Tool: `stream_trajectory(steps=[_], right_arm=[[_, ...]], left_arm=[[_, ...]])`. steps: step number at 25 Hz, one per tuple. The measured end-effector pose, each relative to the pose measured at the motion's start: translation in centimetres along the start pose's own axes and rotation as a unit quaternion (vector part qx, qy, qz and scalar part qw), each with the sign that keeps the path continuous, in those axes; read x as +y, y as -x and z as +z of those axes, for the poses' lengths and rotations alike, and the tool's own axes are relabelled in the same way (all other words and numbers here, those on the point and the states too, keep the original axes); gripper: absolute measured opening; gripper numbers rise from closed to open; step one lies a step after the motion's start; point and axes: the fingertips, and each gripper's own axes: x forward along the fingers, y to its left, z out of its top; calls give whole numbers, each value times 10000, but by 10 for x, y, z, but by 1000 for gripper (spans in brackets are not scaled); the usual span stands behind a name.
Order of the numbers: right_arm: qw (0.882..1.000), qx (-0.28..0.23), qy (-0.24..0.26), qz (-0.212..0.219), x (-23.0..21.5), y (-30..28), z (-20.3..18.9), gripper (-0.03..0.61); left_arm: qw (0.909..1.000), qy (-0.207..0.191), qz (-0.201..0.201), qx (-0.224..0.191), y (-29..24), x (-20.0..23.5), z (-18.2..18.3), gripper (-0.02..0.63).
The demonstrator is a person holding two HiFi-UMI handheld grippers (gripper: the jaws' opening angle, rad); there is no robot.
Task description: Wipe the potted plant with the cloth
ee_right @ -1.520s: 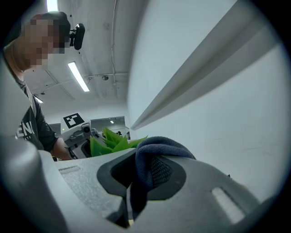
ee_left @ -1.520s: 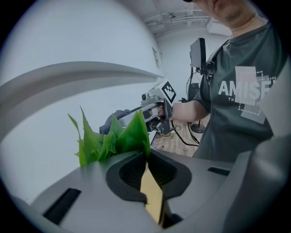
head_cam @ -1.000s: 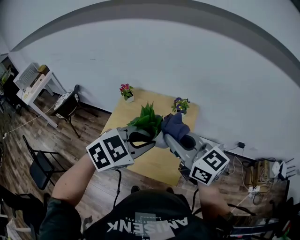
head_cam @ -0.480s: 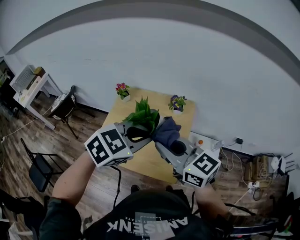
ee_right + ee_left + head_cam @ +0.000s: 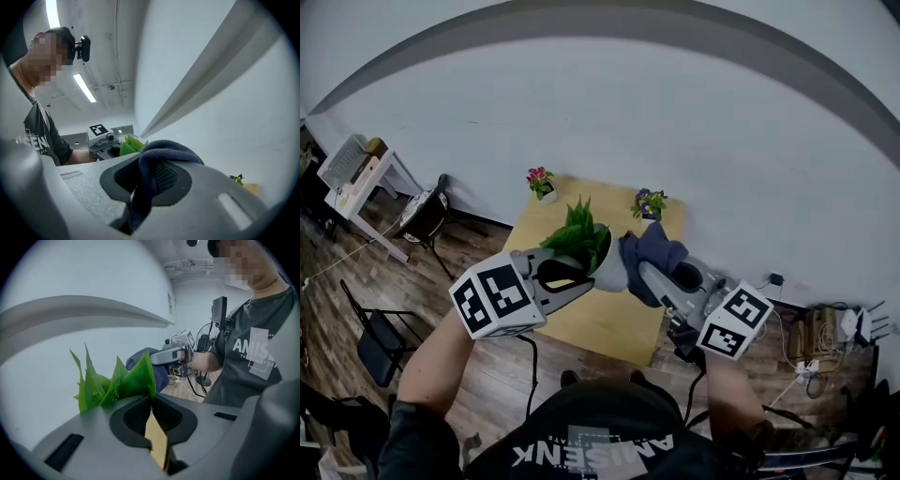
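Above the table (image 5: 609,323), clear of a pink-flowered pot (image 5: 539,180) and a purple-flowered pot (image 5: 649,203) near the wall, the potted plant (image 5: 581,236) tilts its leaf-tips toward the wall, pinched seemingly by its rim in the closed left gripper (image 5: 592,270), while the right gripper (image 5: 637,272) clamps the cloth (image 5: 654,251) beside it.

Just beyond the tips of the left gripper (image 5: 592,272), the pot (image 5: 610,271) of the plant (image 5: 581,236) is mostly hidden by the jaws. The tail of the cloth (image 5: 161,157) disappears between the jaws of the right gripper (image 5: 140,187).

Potted plant (image 5: 580,236) left of cloth (image 5: 655,254), above table (image 5: 602,321).
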Motion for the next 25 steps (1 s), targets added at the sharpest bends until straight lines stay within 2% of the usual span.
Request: stream_trajectory(steps=[4,11,14,20,25], right_arm=[[9998,-131,-176,34,-27,-2,11,44],[9977,165,-378,536,-43,-42,2,44],[9954,224,-552,748,-42,-49,-4,44],[9900,247,-835,1107,-36,-49,-14,45],[9907,201,-902,1004,-35,-47,-15,44]], left_arm=[[9998,-164,-55,-67,7,-7,8,14],[9992,-339,-205,-35,19,-17,22,14],[9992,-375,-134,3,21,-21,25,15],[9997,-193,70,122,17,-16,18,15],[9999,-53,49,124,16,-9,15,15]])
